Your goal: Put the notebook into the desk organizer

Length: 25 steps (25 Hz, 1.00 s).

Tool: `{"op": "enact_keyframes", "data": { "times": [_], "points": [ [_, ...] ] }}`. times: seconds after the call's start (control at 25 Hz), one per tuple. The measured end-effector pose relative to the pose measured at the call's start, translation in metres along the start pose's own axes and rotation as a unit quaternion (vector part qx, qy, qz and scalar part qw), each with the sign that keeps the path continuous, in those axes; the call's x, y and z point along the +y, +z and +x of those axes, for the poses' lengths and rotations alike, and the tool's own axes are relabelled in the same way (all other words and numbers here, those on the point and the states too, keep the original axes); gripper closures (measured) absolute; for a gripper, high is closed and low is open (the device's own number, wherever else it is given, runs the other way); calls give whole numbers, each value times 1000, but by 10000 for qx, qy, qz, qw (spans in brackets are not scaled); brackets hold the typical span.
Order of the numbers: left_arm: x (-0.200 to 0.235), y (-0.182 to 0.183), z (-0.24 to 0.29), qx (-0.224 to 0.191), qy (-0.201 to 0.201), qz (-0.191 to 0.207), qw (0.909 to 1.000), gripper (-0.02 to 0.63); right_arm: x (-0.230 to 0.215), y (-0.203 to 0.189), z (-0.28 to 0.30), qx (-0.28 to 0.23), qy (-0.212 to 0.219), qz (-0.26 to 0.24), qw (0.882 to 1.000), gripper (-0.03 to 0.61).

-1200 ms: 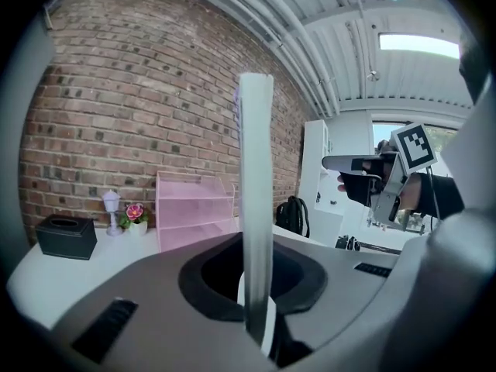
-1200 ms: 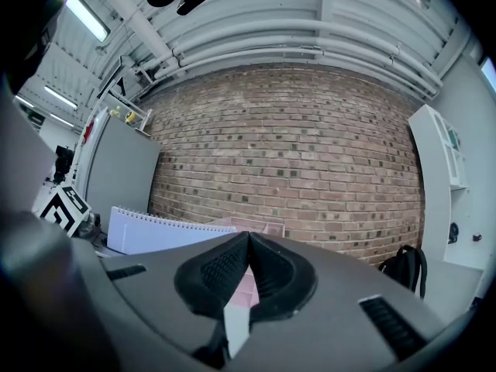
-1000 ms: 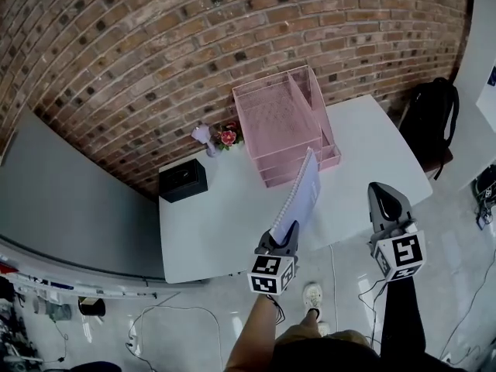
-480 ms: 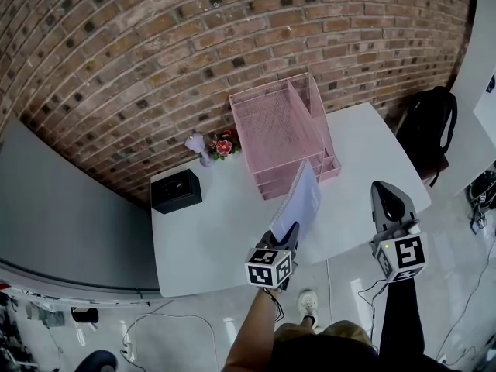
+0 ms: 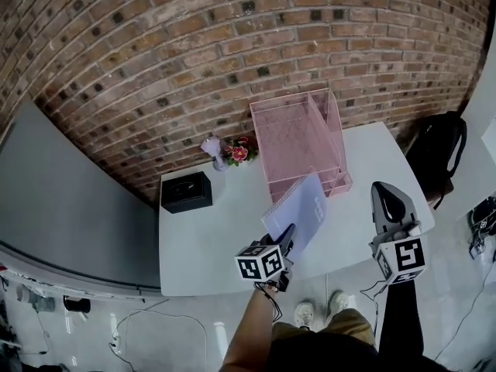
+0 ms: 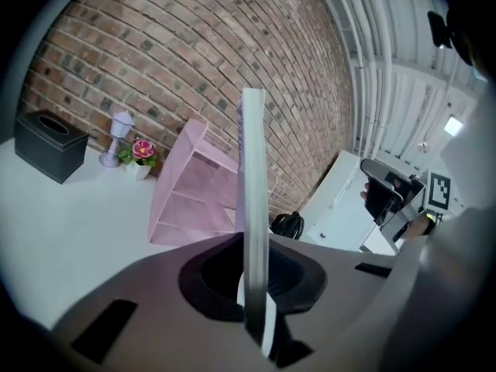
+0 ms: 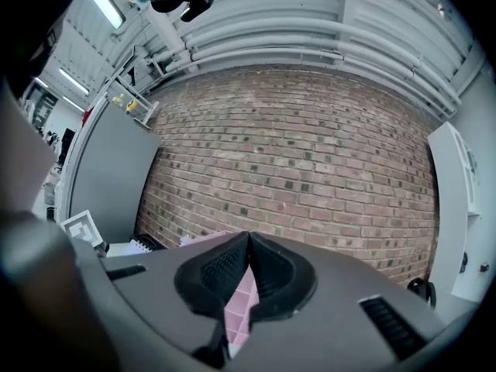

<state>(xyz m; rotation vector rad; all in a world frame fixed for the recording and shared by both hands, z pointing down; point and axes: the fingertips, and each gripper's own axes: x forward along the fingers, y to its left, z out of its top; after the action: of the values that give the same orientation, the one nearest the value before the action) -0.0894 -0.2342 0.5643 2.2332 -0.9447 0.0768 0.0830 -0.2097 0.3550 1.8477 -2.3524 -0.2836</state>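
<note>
In the head view, a lilac spiral notebook hangs over the white table, tilted, in front of the pink mesh desk organizer. My left gripper is shut on the notebook's near lower corner. The left gripper view shows the notebook edge-on between the jaws of the left gripper, with the organizer beyond it. My right gripper hovers off the table's right front corner, shut and empty. In its own view the right gripper has its tips touching, and the pink organizer shows below them.
On the table's left sits a black box. A small lamp and a flower pot stand by the brick wall. A black backpack rests on the floor at the right. Cables lie on the floor near the table.
The left gripper has rolled, so the notebook went from nearly upright to tilted flatter, and it moved toward the organizer. The right gripper rose a little.
</note>
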Motion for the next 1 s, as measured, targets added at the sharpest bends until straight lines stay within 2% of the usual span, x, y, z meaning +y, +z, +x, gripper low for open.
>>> {"op": "enact_keyframes", "data": {
  "times": [0.16, 0.36, 0.56, 0.72, 0.84, 1.0],
  "points": [
    [-2, 12, -5, -62, -364, -483, 9981, 575, 5, 9, 16, -126, 214, -23, 9997, 557],
    [-18, 27, -7, -26, -1074, -779, 9912, 575, 7, 17, 39, -270, 491, -13, 9984, 557],
    [-36, 42, -7, -238, -1821, -1269, 9748, 575, -3, 20, 53, -357, 638, 39, 9973, 557],
    [-36, 48, -10, -533, -2260, -1768, 9565, 571, -7, 19, 61, -367, 744, 54, 9965, 557],
    [-24, 46, -10, -815, -2337, -2258, 9422, 569, -10, 17, 64, -387, 791, 61, 9961, 557],
    [4, 40, -8, -1306, -2058, -2794, 9287, 572, -15, 13, 64, -364, 811, 48, 9960, 557]
  ]
}}
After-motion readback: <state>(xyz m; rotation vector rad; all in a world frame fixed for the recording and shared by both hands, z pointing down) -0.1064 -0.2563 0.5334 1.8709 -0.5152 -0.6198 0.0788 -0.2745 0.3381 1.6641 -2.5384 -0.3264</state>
